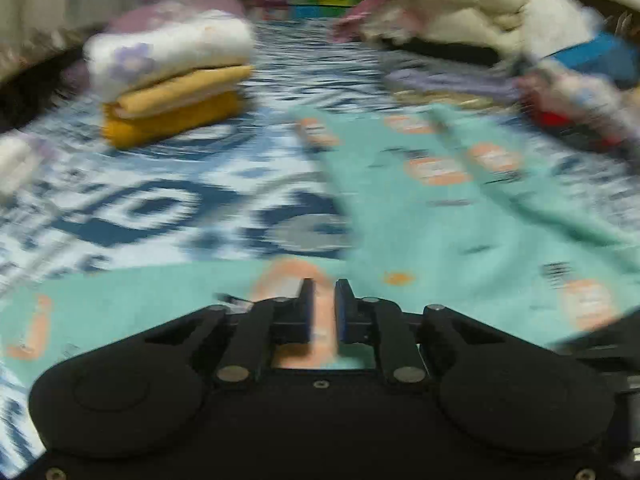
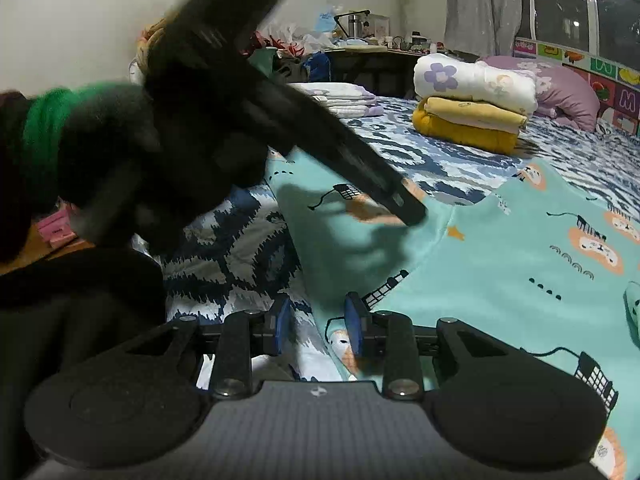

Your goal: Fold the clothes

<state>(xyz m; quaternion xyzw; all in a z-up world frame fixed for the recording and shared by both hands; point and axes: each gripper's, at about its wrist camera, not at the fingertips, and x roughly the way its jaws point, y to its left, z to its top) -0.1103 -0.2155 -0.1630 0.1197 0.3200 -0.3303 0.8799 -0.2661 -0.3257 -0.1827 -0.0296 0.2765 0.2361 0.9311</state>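
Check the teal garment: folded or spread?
Mostly spread: teal garment lies flat on the bed, with one ridge running through it.

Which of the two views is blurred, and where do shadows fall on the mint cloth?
Left wrist view: motion blur smears nearly everything, the folded stack and the mint cloth alike; only the left tool stays fairly sharp. Right wrist view: mostly sharp background, but the left tool is smeared and casts a dark shadow on the mint cloth beneath it.

Letter "M", perhaps "U" too, on colourful alphabet panels (image 2: 624, 98); nothing else legible
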